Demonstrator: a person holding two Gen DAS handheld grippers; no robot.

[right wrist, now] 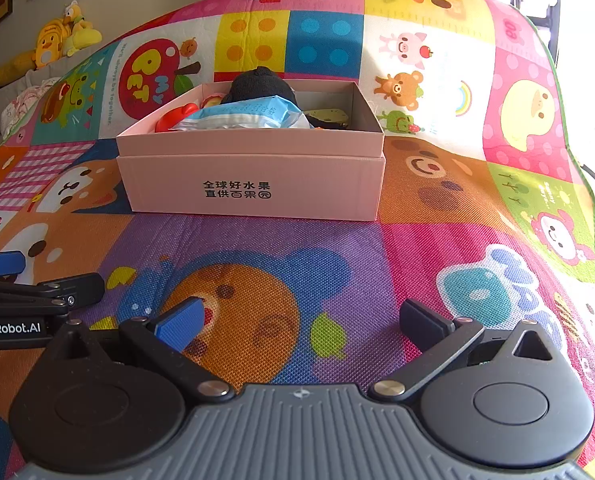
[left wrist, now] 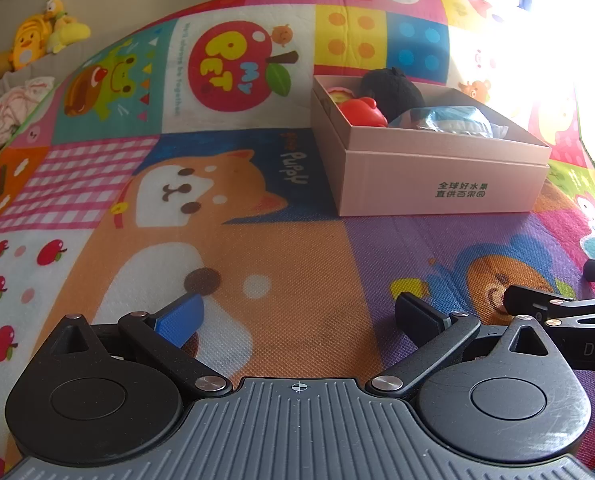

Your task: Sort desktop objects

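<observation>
Step in hand: sorting looks at or near its end, judging by the loose things already gathered in the pink box (right wrist: 253,176) and none visible on the play mat (right wrist: 437,248) around it.
Left gripper (left wrist: 297,316): jaws spread wide, nothing between them, held low over the mat.
Right gripper (right wrist: 299,318): jaws likewise apart and empty, just beside the left one.
Box position: straight ahead of the right gripper; ahead and to the right of the left gripper, well apart from both.
Box contents: black plush toy (right wrist: 259,84), red toy (left wrist: 363,110), blue-and-white packet (right wrist: 245,116), all lying inside against each other.
Next move: if anything is left, it lies outside both views; otherwise draw back.
Background: yellow duck plush (left wrist: 29,42) far off to the left.
</observation>
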